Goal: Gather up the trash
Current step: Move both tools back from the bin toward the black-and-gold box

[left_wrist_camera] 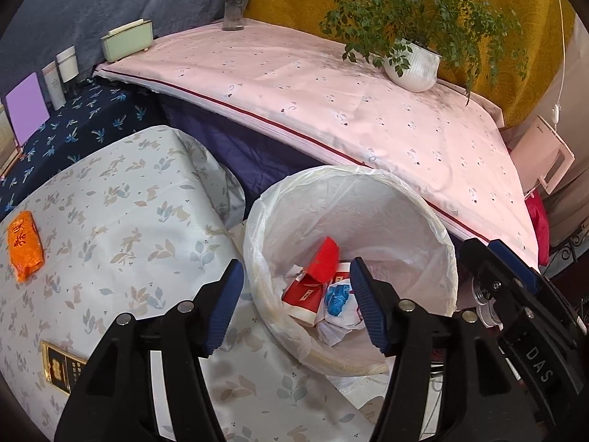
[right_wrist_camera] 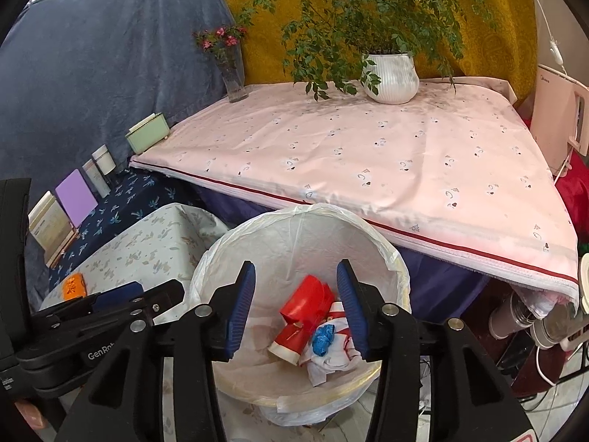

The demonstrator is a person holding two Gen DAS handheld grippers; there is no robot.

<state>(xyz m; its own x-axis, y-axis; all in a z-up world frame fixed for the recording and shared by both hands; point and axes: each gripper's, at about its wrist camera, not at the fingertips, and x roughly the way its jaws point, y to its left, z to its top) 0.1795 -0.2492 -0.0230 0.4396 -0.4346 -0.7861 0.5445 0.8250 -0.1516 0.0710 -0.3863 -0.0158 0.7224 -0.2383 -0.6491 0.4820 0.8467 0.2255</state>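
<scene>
A round trash bin point(left_wrist_camera: 436, 221) point(right_wrist_camera: 399, 261) with a white liner stands between the tables. Inside lie a red paper cup point(left_wrist_camera: 303, 294) point(right_wrist_camera: 294, 335), a red wrapper point(left_wrist_camera: 325, 258) point(right_wrist_camera: 307, 300), a blue wad point(left_wrist_camera: 337, 294) point(right_wrist_camera: 322, 339) and crumpled white paper point(left_wrist_camera: 338, 322) point(right_wrist_camera: 327, 364). My left gripper point(left_wrist_camera: 295, 283) hangs open over the bin's left rim, nothing between its fingers. My right gripper point(right_wrist_camera: 296, 272) is open above the bin, also holding nothing. An orange packet point(left_wrist_camera: 25, 245) point(right_wrist_camera: 74, 285) and a black-and-gold box point(left_wrist_camera: 60, 368) lie on the leaf-print table point(left_wrist_camera: 121, 221).
Behind the bin a pink-clothed table point(left_wrist_camera: 331, 103) carries a potted plant point(left_wrist_camera: 412, 62), a glass vase point(left_wrist_camera: 233, 3) and a green box point(left_wrist_camera: 127, 40). Bottles and a purple card point(left_wrist_camera: 25, 105) stand on a dark blue cloth at left. Cups and cables crowd the floor at right.
</scene>
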